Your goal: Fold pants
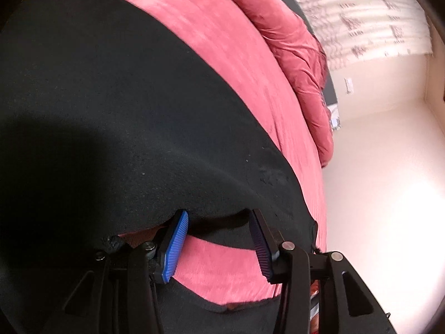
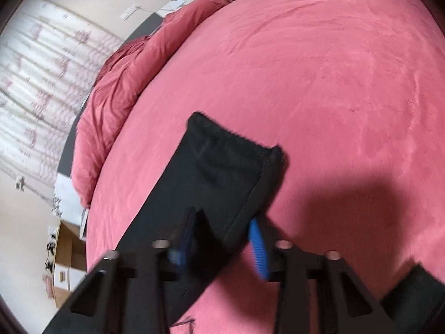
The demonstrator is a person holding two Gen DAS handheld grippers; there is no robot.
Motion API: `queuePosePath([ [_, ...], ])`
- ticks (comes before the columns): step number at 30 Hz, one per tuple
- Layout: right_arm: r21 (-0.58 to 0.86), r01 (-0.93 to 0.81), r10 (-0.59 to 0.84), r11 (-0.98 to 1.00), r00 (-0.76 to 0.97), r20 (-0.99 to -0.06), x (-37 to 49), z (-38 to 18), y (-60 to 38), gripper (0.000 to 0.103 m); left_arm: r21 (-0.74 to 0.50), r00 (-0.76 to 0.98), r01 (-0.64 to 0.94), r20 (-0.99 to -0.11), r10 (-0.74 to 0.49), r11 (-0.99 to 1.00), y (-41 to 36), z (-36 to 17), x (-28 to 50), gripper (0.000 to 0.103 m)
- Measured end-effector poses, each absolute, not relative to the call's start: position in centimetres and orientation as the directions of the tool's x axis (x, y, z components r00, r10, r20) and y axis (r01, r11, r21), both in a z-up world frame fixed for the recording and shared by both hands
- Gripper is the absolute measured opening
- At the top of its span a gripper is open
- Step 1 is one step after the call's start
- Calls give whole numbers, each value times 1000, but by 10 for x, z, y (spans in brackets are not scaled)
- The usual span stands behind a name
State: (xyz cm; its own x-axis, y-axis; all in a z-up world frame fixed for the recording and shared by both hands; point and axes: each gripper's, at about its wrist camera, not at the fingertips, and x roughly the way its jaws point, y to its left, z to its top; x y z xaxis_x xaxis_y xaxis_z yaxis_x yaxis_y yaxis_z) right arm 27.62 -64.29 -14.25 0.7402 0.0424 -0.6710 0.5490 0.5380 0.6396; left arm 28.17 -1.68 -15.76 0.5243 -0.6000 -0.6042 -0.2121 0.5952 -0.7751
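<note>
**Black pants spread on the pink bed**

The left tool (image 1: 219, 239) stands wide, its blue pads (image 1: 173, 247) at the edge of the pants (image 1: 111, 105), gripping nothing. The right tool (image 2: 219, 247) also stands wide, a pant leg running forward between its pads over the bed (image 2: 333, 69).

We see our left tongs (image 1: 219, 239) spread wide, blue pads (image 1: 173, 247) well apart, tips at a black cloth edge. Our right tongs (image 2: 222, 243) also stand parted, one pad on either side of black fabric, blurred.
</note>
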Motion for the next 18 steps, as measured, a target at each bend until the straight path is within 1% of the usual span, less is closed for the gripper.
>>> queuePosePath([
  [2,641,565,37,519,734,-678,277,-143,-646,16,-760,518,-220,-622,-587,611,-16,-157,281,30],
  [3,645,565,37,515,736,-675,278,-142,-647,14,-744,508,-214,-638,-578,633,-17,-156,282,13],
  [4,646,562,33,516,741,-671,275,-139,-647,14,-730,496,-204,-651,-575,652,-20,-155,287,4],
  [10,635,534,0,558,766,-643,248,-112,-647,12,-729,493,-140,-639,-591,671,-22,-134,271,4],
  [16,593,553,-69,585,763,-642,215,-94,-657,11,-737,471,-76,-620,-627,671,-28,-120,260,4],
  [18,571,582,-87,579,740,-667,209,-101,-665,11,-733,449,-61,-626,-638,677,-30,-123,259,4],
])
